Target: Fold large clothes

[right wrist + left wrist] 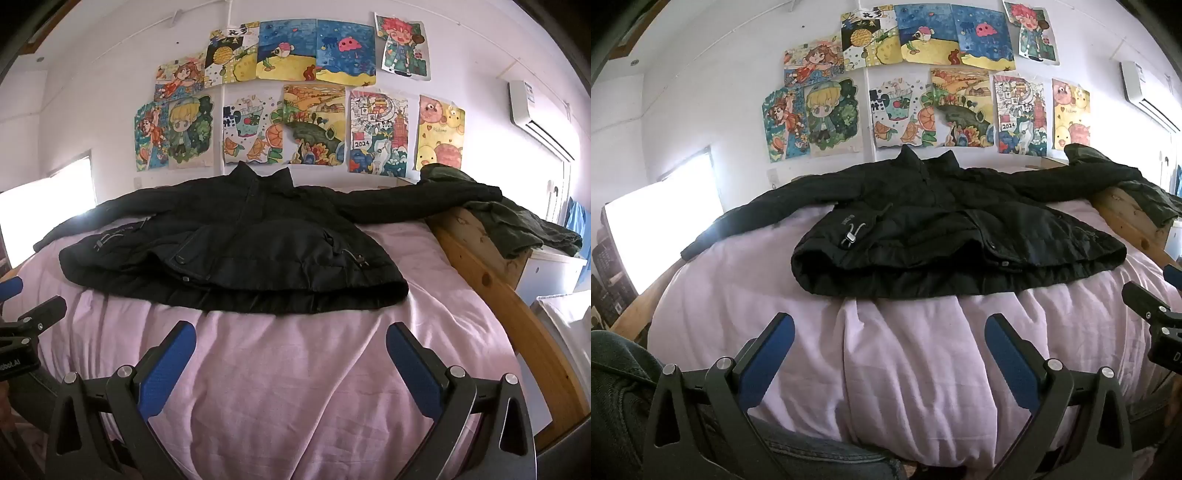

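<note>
While both tools hang low over the near end of the bed, tipped somewhat downward, neither touches anything. On the left gripper (890,334) the blue-padded jaws are spread wide with only bedding between them, and the right gripper (291,341) is released just as wide, also over bare cover. Each shows at the edge of the other's view, so they sit side by side. A denim-clad leg (820,458) of the person shows under the left tool.

Farther up the bed lies the black jacket (945,236), front side up, collar toward the wall and hem toward the grippers, well apart from both. Its sleeves are stretched out to either side (the right one reaches onto the wooden bed frame (491,280)). A toggle cord (851,236) lies on the front panel.

Under it spreads a wrinkled pale pink duvet (295,387). Beyond the frame, a dark green garment (517,225) is heaped on a white cabinet. Colourful children's drawings (295,107) cover the white wall, an air conditioner (535,110) hangs at right, and a bright window (661,229) glares at left.
</note>
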`<act>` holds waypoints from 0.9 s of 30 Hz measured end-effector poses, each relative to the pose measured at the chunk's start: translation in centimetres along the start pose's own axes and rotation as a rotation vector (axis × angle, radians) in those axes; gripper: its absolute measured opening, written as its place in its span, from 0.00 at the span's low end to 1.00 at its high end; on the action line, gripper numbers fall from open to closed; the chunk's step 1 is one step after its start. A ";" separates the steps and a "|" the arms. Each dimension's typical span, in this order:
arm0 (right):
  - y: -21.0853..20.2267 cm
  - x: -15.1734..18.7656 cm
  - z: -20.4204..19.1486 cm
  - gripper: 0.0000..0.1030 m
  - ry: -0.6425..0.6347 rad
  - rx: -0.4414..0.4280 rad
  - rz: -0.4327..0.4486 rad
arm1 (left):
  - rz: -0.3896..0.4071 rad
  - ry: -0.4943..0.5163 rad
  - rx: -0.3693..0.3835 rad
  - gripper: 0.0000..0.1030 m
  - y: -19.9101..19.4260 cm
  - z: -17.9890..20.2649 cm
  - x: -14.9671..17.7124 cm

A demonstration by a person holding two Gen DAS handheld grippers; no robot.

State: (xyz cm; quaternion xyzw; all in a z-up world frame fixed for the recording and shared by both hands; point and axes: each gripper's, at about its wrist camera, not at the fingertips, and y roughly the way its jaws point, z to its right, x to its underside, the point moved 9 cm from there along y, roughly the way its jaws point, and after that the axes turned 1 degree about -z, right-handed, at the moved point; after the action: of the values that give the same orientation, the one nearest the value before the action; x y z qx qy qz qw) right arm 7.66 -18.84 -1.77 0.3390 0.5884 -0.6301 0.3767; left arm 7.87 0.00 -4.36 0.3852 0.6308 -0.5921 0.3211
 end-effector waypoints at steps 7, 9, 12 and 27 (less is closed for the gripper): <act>0.0 -0.1 0.0 1.00 0.001 -0.001 -0.002 | 0.000 0.001 -0.001 0.98 0.0 0.0 0.0; -0.1 -0.1 0.0 1.00 0.000 -0.001 -0.001 | 0.000 0.001 -0.001 0.98 0.0 0.0 0.0; 0.0 -0.1 0.1 1.00 0.005 -0.003 -0.004 | 0.000 0.001 -0.001 0.98 0.0 0.0 0.0; -0.1 -0.1 -0.1 1.00 0.005 -0.005 -0.005 | -0.001 0.001 -0.001 0.98 0.0 0.0 0.0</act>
State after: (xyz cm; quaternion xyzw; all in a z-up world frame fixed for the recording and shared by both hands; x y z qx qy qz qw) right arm 7.63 -18.73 -1.61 0.3382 0.5918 -0.6288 0.3742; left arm 7.86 0.01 -4.37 0.3851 0.6316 -0.5916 0.3206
